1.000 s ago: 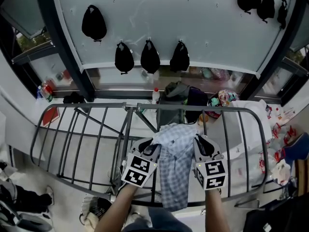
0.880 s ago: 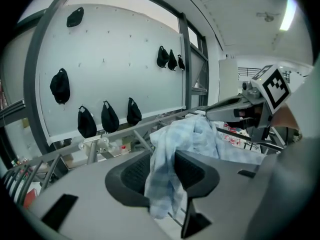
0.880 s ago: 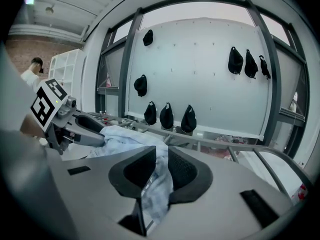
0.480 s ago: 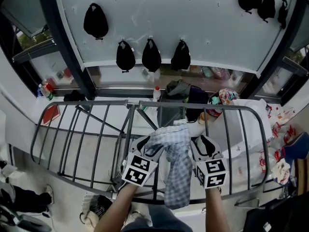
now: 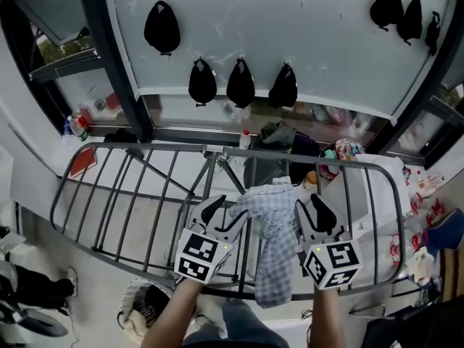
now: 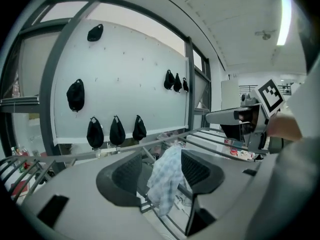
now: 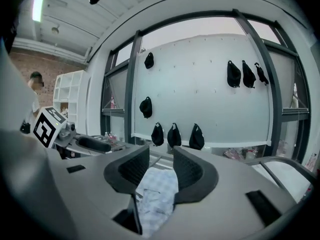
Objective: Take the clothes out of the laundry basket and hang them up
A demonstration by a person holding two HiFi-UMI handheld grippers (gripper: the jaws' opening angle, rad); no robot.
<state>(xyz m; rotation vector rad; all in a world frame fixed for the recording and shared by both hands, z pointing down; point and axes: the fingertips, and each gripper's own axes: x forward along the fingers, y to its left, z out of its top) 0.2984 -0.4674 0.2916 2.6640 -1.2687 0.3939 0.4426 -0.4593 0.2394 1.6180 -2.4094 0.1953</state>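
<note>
The checked shirt [image 5: 274, 230] hangs over a bar near the middle of the grey drying rack [image 5: 145, 148], and its long end drops down at the rack's near side. Our left hand-held gripper [image 5: 220, 212] sits over the rack just left of the shirt, jaws wide apart and holding nothing. Our right hand-held gripper [image 5: 312, 212] sits just right of the shirt with its jaws partly apart; we see cloth in the gap, but the pads do not press on it. Three black bags [image 5: 241, 85] hang on the wall beyond the rack.
</note>
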